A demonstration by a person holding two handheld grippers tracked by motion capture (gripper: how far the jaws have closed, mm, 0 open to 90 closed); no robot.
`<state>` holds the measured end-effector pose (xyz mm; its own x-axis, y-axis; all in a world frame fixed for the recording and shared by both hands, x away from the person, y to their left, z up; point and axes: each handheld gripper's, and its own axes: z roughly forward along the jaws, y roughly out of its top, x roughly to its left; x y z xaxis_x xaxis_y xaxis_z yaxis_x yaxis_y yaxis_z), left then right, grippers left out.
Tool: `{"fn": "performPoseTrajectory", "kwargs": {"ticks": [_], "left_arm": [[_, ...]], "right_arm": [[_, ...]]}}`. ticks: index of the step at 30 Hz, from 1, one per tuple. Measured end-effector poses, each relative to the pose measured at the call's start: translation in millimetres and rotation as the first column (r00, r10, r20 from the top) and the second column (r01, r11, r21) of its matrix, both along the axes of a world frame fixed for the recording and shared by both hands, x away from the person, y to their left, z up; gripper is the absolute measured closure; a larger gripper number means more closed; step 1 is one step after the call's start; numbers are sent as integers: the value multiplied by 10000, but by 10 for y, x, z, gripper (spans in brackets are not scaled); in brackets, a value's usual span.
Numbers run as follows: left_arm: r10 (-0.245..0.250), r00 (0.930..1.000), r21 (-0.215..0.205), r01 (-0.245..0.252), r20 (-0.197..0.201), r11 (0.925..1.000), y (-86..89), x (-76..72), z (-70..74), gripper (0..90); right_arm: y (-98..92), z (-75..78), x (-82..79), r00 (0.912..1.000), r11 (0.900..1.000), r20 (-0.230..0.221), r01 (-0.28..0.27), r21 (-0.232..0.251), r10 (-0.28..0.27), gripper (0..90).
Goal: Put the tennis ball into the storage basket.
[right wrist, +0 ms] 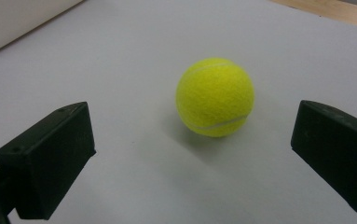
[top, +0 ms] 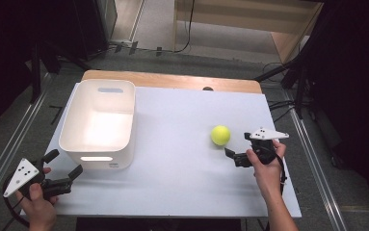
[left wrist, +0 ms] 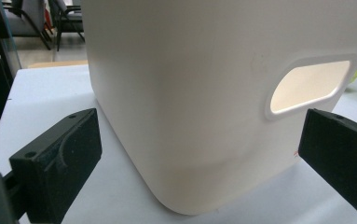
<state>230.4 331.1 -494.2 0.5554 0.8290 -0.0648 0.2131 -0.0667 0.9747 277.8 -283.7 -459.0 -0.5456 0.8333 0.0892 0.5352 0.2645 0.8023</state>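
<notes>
White table (top: 182,144): right gripper (right wrist: 192,154) view shows tennis ball's (right wrist: 215,97) seam.

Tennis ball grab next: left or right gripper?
Right. The right gripper is open and aimed at the tennis ball just ahead, while the left gripper faces the white bin.

Bright overhead light on the table (top: 182,183), dark surroundings, soft shadows, mild softness in close views

No text, label or number is legible on anything here.
</notes>
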Motion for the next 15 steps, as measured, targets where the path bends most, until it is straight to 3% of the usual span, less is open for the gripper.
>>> {"fn": "performPoseTrajectory", "kwargs": {"ticks": [15], "left_arm": [[-5,10000,2,5,-2,10000,-1,0,0,0]], "right_arm": [[55,-10,185,9991,9993,-338,-280,-266,271,0]]}}
